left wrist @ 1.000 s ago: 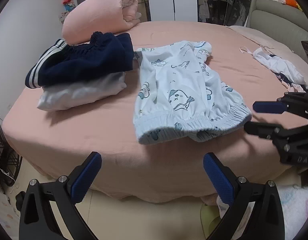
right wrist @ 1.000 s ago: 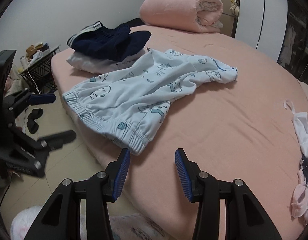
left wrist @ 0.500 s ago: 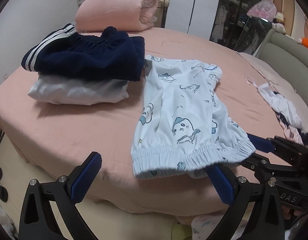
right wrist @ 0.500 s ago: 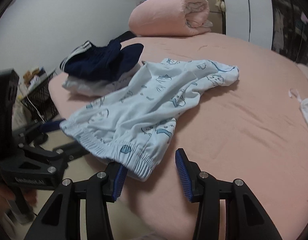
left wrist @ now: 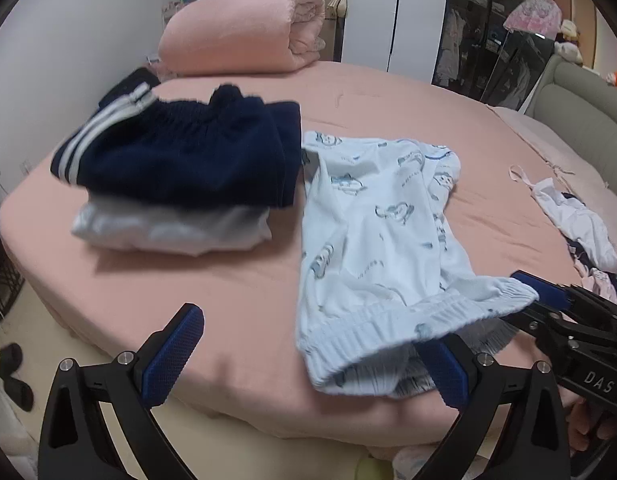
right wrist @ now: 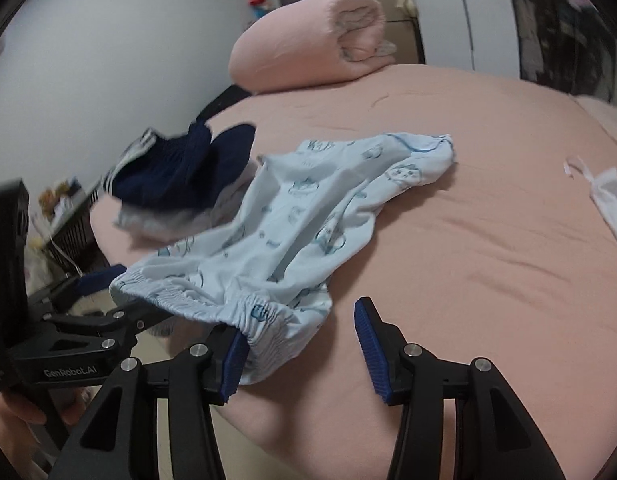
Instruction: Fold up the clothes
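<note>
Light blue cartoon-print shorts (left wrist: 372,232) lie on the pink bed (left wrist: 228,292), waistband toward me and lifted at the bed's edge. My left gripper (left wrist: 308,366) is wide open; the waistband drapes over its right finger (left wrist: 444,372). The right gripper (left wrist: 536,306) reaches in from the right at the waistband's other end. In the right wrist view the shorts (right wrist: 308,216) hang against the left pad (right wrist: 232,364) of my right gripper (right wrist: 302,358), whose jaws are opening with the waistband corner partly between them, not pinched. The left gripper (right wrist: 120,292) shows at the left.
Navy shorts with white stripes sit folded on a white garment (left wrist: 180,168), left of the blue shorts. A rolled pink quilt (left wrist: 244,28) lies at the back. Unfolded clothes (left wrist: 580,224) lie at the right edge. On the floor at the left are a wire basket (right wrist: 68,236) and a slipper (left wrist: 12,372).
Both grippers have closed in on the waistband and rolled. The waistband, flat on the bed before, now rests lifted on their fingers.
</note>
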Motion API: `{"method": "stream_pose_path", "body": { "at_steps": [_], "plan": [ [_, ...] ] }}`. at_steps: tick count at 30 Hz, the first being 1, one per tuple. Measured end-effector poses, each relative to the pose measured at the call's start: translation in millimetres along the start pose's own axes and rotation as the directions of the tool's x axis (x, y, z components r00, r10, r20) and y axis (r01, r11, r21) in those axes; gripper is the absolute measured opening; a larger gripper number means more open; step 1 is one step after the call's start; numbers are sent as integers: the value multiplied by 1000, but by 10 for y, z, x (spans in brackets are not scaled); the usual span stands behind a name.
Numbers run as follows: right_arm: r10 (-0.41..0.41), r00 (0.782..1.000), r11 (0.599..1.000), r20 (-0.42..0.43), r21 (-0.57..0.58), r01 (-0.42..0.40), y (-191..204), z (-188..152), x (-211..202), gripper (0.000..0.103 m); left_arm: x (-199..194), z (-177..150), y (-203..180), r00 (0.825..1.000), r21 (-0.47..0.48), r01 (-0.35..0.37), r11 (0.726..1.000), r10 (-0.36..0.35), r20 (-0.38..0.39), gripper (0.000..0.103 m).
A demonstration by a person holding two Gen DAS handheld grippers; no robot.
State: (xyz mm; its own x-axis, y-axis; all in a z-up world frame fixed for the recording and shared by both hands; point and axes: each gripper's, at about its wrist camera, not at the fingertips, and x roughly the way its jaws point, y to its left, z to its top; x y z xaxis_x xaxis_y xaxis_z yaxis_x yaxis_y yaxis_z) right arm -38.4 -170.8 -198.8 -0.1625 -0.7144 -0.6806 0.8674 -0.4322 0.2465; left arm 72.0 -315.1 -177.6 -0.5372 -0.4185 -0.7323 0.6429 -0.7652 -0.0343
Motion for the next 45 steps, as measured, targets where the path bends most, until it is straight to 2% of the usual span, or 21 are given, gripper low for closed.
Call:
{"method": "stream_pose_path", "body": {
  "at_steps": [7, 12, 17, 20, 23, 24, 25, 26, 27, 28, 29, 31, 35, 38, 42, 45],
  "plan": [
    [19, 999, 1000, -33, -3, -19, -9, -9, 25, 50, 77, -7, -68, 997, 64, -69, 996, 70, -12, 103],
    [46, 994, 995, -95, -81, -54, 136, -81, 130, 50, 85, -72, -34, 998, 39, -64, 997, 65, -23, 103],
    [-22, 998, 989, -62, -149, 12, 277, -76, 224, 50, 107, -126, 14, 996, -8, -91, 996, 91, 1, 103],
    [-47, 998, 990, -34, -131, 43, 257, -38, 239, 50, 116, -155, 88, 1000, -67, -28, 997, 29, 8, 103],
    [-56, 997, 994, -48, -100, 51, 169, -37, 263, 50, 155, -179, 138, 999, -126, 48, 991, -48, 0, 103],
    [-64, 997, 994, -47, -92, 60, 142, -46, 261, 48, 178, -186, 131, 998, -135, 64, 989, -65, -6, 101],
    [-73, 996, 994, -46, -84, 69, 115, -55, 258, 38, 201, -196, 104, 997, -132, 68, 989, -70, -12, 99],
    [-79, 996, 994, -45, -74, 76, 87, -63, 255, 25, 222, -205, 75, 997, -127, 70, 989, -73, -20, 87],
    [-84, 995, 995, -44, -60, 82, 57, -72, 250, 19, 236, -214, 39, 997, -116, 67, 991, -70, -29, 64],
    [-89, 995, 995, -44, -47, 87, 27, -81, 245, 10, 248, -224, -5, 997, -103, 62, 993, -66, -37, 55],
    [-94, 995, 995, -43, -34, 93, -3, -90, 240, 9, 259, -232, -54, 997, -89, 57, 994, -61, -45, 50],
    [-116, 993, 993, -23, -18, 116, -42, -109, 194, 8, 256, -238, -151, 997, -54, 56, 997, -59, -46, 46],
    [-176, 984, 984, 19, 23, 176, -109, -144, 57, 8, 200, -216, -320, 1000, 26, 11, 1000, -10, -29, 46],
    [-224, 974, 973, 19, 62, 222, -191, -166, -18, 8, 184, -196, -347, 999, 15, 22, 1000, -21, -35, 46],
    [-254, 967, 961, -22, 110, 255, -315, -245, -67, 8, 209, -229, -346, 999, 14, 1, 1000, 0, -45, 46],
    [-256, 966, 960, -47, 105, 260, -346, -312, -38, 8, 241, -273, -374, 998, 31, -13, 999, 15, -54, 46]
  ]
}}
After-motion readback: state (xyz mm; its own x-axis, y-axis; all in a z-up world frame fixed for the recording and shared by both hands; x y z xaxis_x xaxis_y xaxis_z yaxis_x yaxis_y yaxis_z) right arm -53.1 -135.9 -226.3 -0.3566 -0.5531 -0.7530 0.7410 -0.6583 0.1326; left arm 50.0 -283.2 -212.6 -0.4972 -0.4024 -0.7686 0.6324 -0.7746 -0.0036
